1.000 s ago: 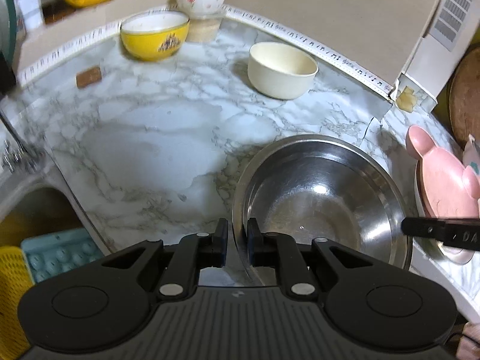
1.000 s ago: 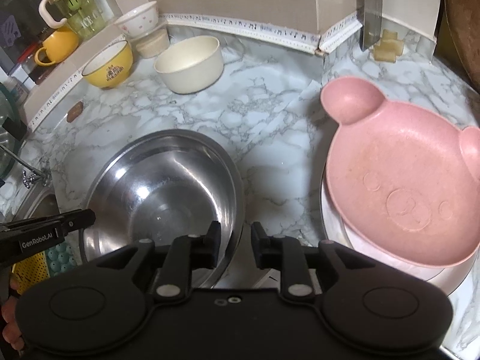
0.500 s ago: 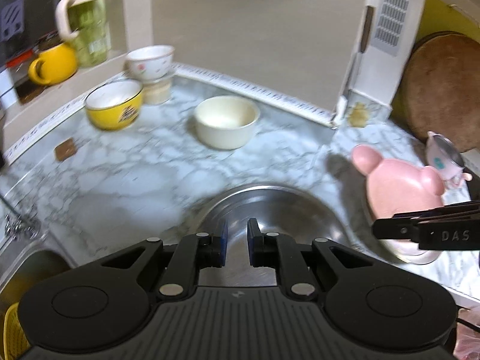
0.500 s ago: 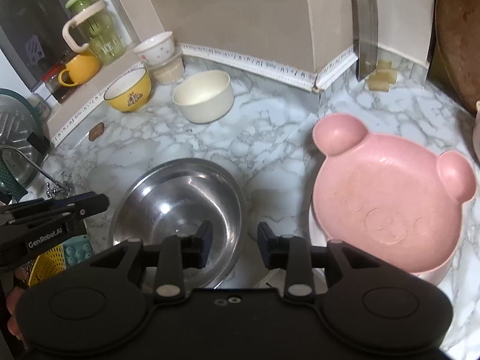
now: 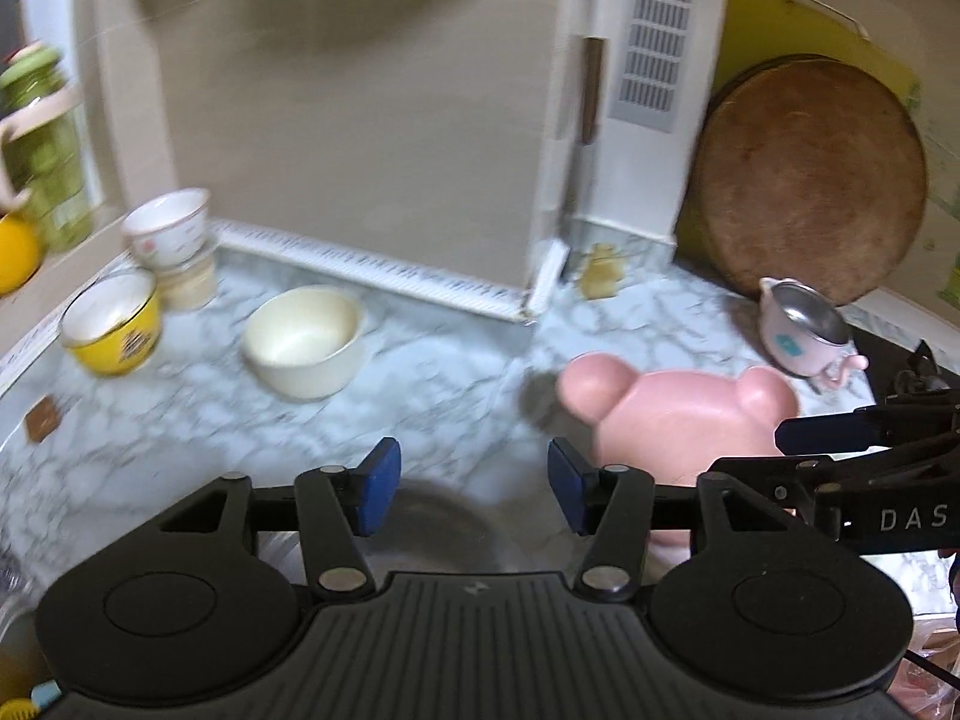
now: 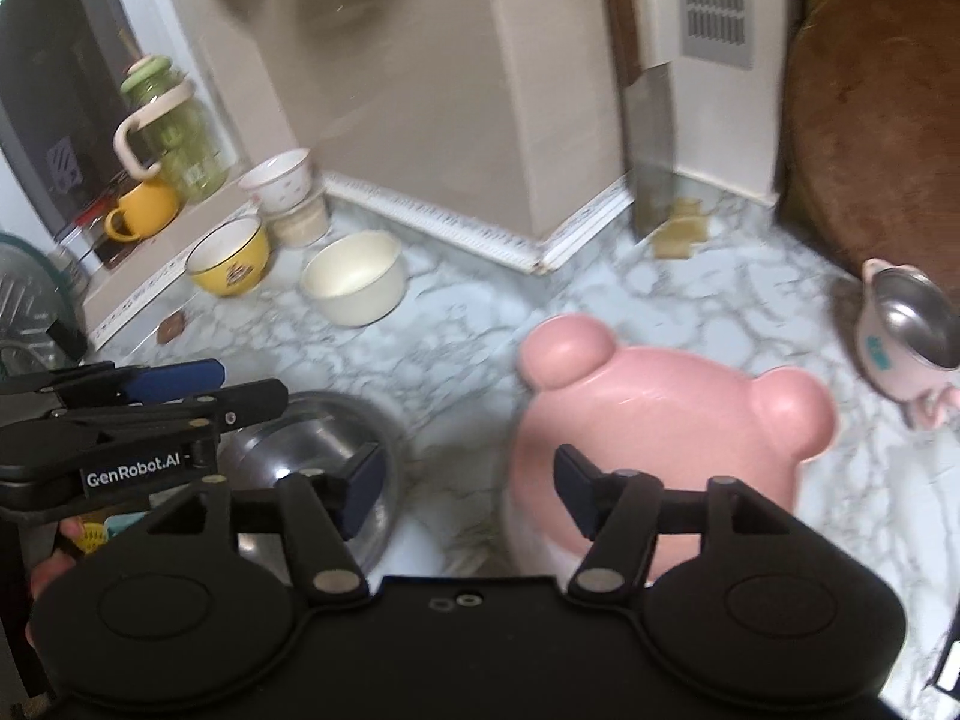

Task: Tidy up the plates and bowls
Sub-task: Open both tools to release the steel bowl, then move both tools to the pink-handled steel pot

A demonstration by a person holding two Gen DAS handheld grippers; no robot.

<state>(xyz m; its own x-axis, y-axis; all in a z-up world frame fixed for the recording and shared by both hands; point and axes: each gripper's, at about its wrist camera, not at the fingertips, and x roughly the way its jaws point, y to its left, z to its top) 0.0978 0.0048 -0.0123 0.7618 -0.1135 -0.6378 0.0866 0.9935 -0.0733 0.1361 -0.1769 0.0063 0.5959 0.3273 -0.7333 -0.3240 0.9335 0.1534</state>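
1. Your left claw (image 5: 468,483) sits at the bottom centre of the left wrist view, its jaws opening with nothing between the blue pads; only marble counter (image 5: 180,420) and the rim of the steel bowl (image 5: 432,516) show in the gap.
2. Your right claw (image 6: 465,492) fills the bottom of the right wrist view, its jaws also opening and empty.
3. In the right wrist view the steel bowl lies on the counter at lower left, partly behind your right claw's left finger and below the left claw that reaches in from the left edge.
4. The pink bear-shaped plate (image 6: 660,414) sits right of centre in that view, stacked on something white whose edge shows under it.
5. The cream bowl (image 5: 303,342) stands alone on the counter, left of centre in the left wrist view.
6. The yellow bowl (image 5: 114,324) is to its left, near the frame's left edge.
7. Behind the yellow bowl, a white patterned bowl (image 5: 168,231) rests on top of another small container.
8. A pink cup with a steel liner (image 6: 906,336) stands at the right edge of the right wrist view, near the round wooden board (image 5: 810,180) that leans on the wall.
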